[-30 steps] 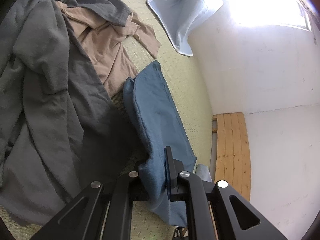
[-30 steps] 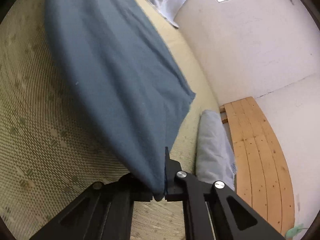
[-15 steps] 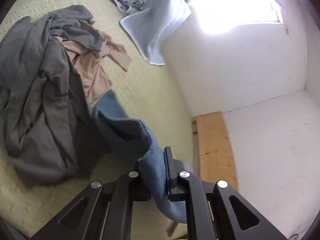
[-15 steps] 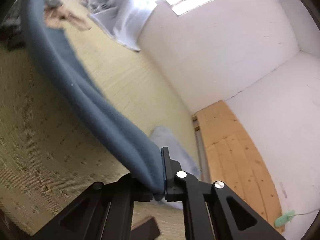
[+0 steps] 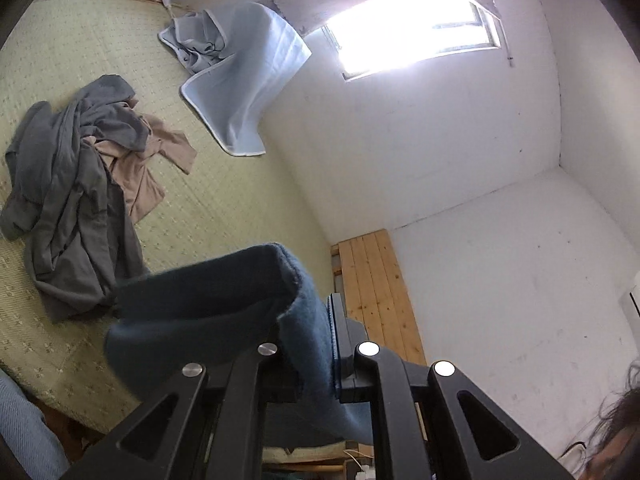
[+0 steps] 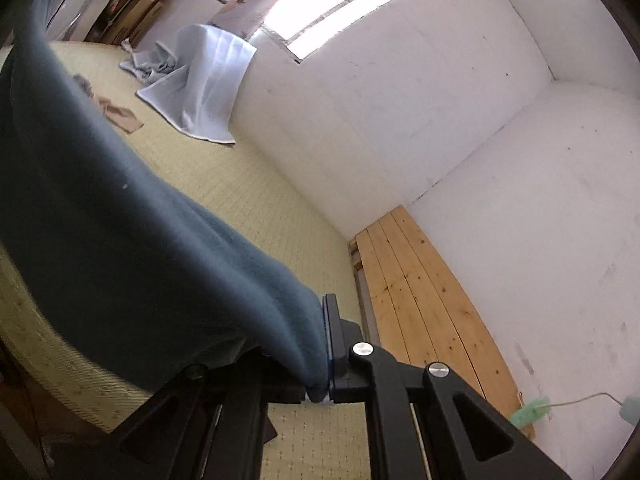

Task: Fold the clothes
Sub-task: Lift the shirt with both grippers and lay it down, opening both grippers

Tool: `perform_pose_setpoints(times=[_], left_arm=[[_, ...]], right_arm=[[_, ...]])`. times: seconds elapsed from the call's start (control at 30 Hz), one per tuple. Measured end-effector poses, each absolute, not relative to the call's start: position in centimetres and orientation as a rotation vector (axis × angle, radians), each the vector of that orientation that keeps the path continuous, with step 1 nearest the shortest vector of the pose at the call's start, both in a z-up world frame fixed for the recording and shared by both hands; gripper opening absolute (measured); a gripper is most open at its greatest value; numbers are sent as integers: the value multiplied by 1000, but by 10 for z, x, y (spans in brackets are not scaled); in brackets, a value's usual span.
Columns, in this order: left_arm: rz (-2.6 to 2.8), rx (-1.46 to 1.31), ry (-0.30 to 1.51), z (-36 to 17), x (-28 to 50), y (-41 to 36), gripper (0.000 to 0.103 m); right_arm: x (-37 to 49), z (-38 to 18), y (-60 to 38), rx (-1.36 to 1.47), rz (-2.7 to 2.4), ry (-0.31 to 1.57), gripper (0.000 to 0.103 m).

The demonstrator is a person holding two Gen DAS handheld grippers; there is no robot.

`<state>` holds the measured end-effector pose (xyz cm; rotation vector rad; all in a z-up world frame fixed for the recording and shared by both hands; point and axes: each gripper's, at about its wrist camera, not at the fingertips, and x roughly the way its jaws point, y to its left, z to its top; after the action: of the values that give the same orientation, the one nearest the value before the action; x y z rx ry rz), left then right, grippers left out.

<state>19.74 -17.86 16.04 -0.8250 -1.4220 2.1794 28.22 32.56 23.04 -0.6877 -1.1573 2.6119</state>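
Observation:
A dark blue fleece garment hangs lifted off the green mat, held at two spots. My left gripper is shut on one edge of it, and the cloth folds over the left finger and droops below. In the right wrist view the same blue garment stretches away up and to the left from my right gripper, which is shut on its corner. A heap of grey clothing with a beige top tangled in it lies on the mat.
A pale blue blanket lies crumpled at the mat's far end against the white wall under a bright window. Wooden slats run along the wall. A green plug on a cord rests on the slats. A person's hair shows at bottom right.
Both grippers have risen high with the blue garment, which has come up off the mat. The clothes heap and mat now look much farther below.

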Motion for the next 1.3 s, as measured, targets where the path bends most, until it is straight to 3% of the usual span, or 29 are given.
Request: perform_pose_setpoints(times=[0.17,0.27,0.43,0.63,0.8,0.87,0.93,1.03,1.1,1.13,1.2,1.3], left_arm=[[2219,-952,-1458,135,159,-174,9],[2227,-1097,-1512,90,115,-167,9],[2307,-1354,-1427,13,38,-140,9],[2349,-1547,-1323,-46,-36,-126,9],[2336,-1644,-1264,-79,-80,-123,10],[2336,-1665,-1253,-90,-93,-125,10],[2311,-1662,-1263,-99,-103,-129,11],[2297,-1622,-1265,-102,-108,-137,23],[2338,-1546,-1256,-94,-102,-147,43],[2365,-1498,-1265,-88,-98,-154,47],[2404,-1397,-1306,-78,-89,-170,65],[2426,-1331,-1337,-66,-69,-190,68]], right_arm=[[254,229,332,-850,2660,-1114,5],[202,190,348,-1020,2692,-1099,5],[104,111,378,-1237,2643,-1127,5],[25,38,386,-1455,2575,-1168,5],[-19,0,396,-1587,2577,-1080,6],[-33,-12,404,-1635,2579,-1039,9],[-43,-22,412,-1669,2567,-982,22],[-46,-30,417,-1582,2519,-901,38],[-60,-28,417,-1515,2516,-813,51],[-62,-26,420,-1477,2510,-770,54],[-64,-16,430,-1391,2494,-715,55],[-42,-1,425,-1341,2561,-594,56]])
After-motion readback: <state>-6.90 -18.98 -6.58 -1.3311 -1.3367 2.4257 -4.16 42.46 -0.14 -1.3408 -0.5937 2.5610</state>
